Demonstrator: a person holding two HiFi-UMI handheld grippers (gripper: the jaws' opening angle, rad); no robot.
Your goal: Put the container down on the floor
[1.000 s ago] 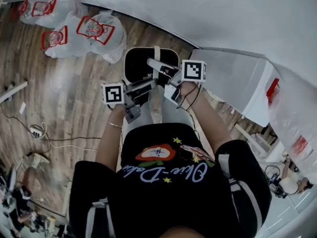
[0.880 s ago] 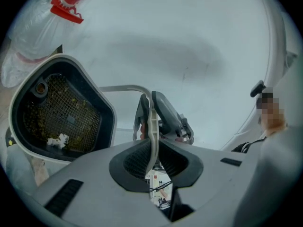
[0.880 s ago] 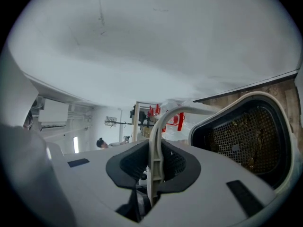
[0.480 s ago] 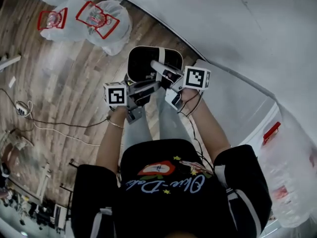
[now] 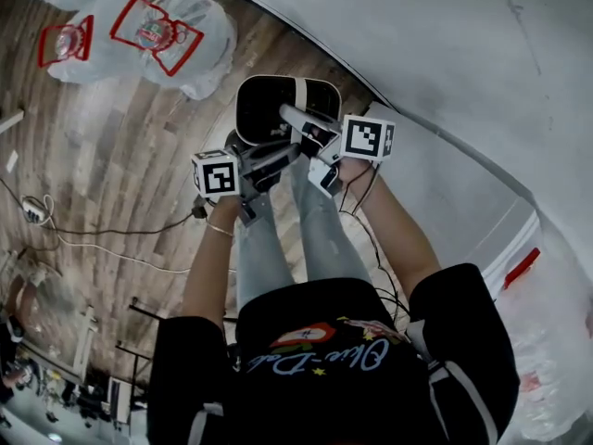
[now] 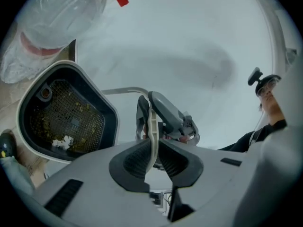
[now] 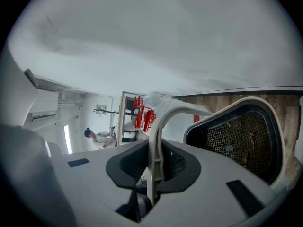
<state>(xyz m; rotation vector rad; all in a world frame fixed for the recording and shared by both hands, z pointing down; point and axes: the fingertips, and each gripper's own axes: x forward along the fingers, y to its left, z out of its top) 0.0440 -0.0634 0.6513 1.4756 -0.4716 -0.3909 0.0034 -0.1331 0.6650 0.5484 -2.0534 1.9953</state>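
The container (image 5: 267, 108) is a white bin with a black inside and a mesh bottom holding some debris, and it hangs over the wooden floor in front of the person's legs. Its white bail handle (image 5: 299, 93) arches over it. My left gripper (image 5: 281, 154) and right gripper (image 5: 291, 119) are both shut on that handle from opposite sides. In the left gripper view the handle (image 6: 152, 126) is pinched between the dark pads, the bin (image 6: 66, 115) is at left and the right gripper (image 6: 171, 118) is just beyond. In the right gripper view the handle (image 7: 156, 141) is clamped, with the bin (image 7: 239, 136) at right.
Clear plastic bags with red handles (image 5: 157, 35) lie on the plank floor at upper left. A white wall (image 5: 445, 54) runs along the right. Cables and a power strip (image 5: 35, 211) are at left. A distant person (image 6: 267, 93) stands in the background.
Both grippers have sunk together with the container hanging from its handle, closer to the floor. The person has bent lower. Both grips are unchanged.
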